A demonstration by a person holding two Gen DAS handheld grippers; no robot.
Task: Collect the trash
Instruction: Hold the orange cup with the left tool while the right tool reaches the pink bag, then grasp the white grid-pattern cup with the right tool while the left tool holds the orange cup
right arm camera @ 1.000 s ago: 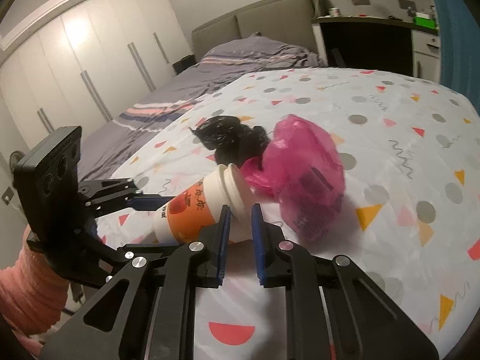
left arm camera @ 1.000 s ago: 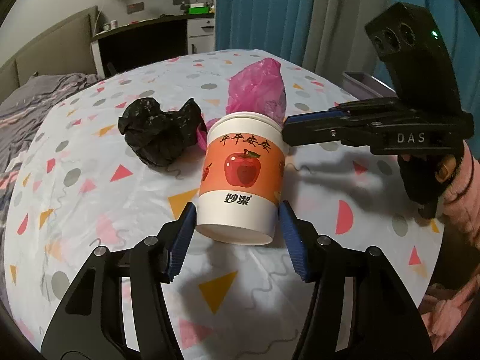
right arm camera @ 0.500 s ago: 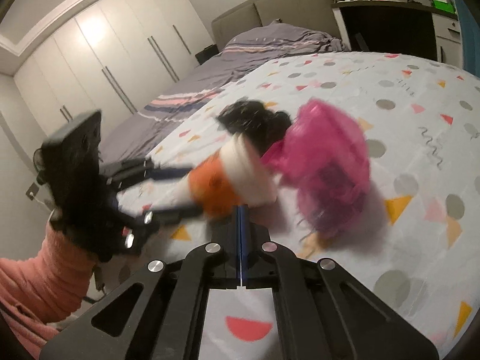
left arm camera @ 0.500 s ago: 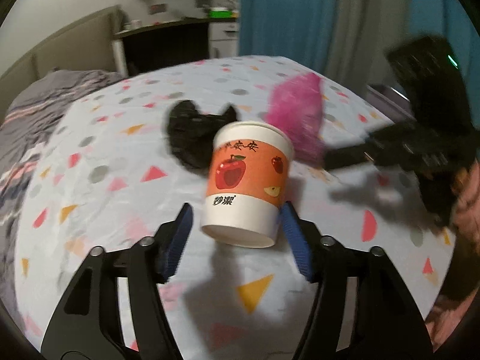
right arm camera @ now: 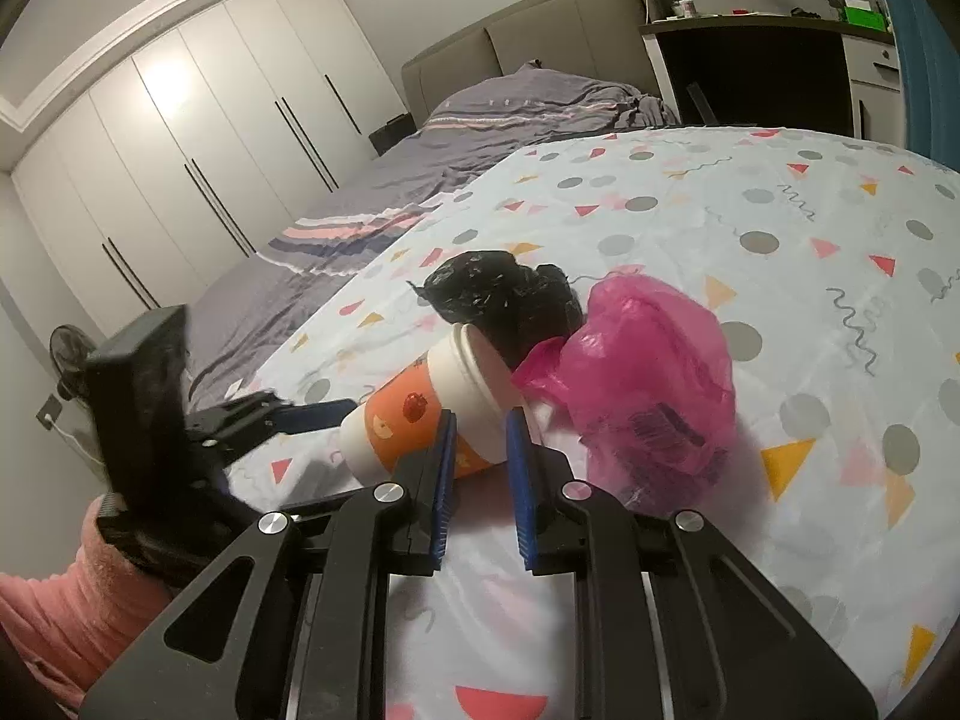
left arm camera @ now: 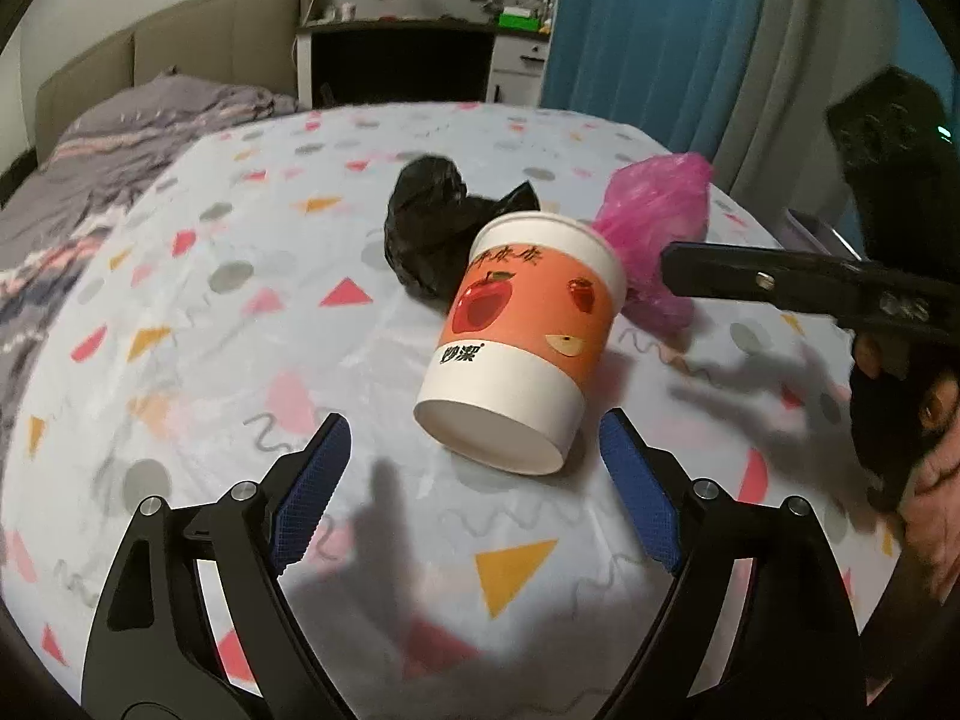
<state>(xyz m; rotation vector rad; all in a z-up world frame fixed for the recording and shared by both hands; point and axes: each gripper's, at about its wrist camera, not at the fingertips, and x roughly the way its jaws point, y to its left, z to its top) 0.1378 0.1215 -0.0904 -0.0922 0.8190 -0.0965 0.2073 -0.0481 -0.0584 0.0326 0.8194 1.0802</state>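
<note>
We are looking at a paper cup (left arm camera: pixel 528 336) printed with red apples on an orange band, lying tipped on its side on the patterned bedsheet (left arm camera: pixel 210 324), its white base facing our left gripper (left arm camera: pixel 474 483). Its rim end is resting against a crumpled black plastic bag (left arm camera: pixel 429 234) and just beside a crumpled pink plastic bag (left arm camera: pixel 657 222); the pink bag's edge is lying at the cup's mouth. Our left gripper is opening, its blue pads (left arm camera: pixel 312 480) standing wide on either side of the cup's base and touching nothing. Our right gripper (right arm camera: pixel 480 462) is opening too, its jaws only narrowly parted just in front of the cup's rim; whether a pad is touching the cup we cannot tell. A pink sleeve (right arm camera: pixel 66 606) is showing behind the left tool. Beyond the sheet, a grey duvet (right arm camera: pixel 480 138) is covering the bed.
</note>
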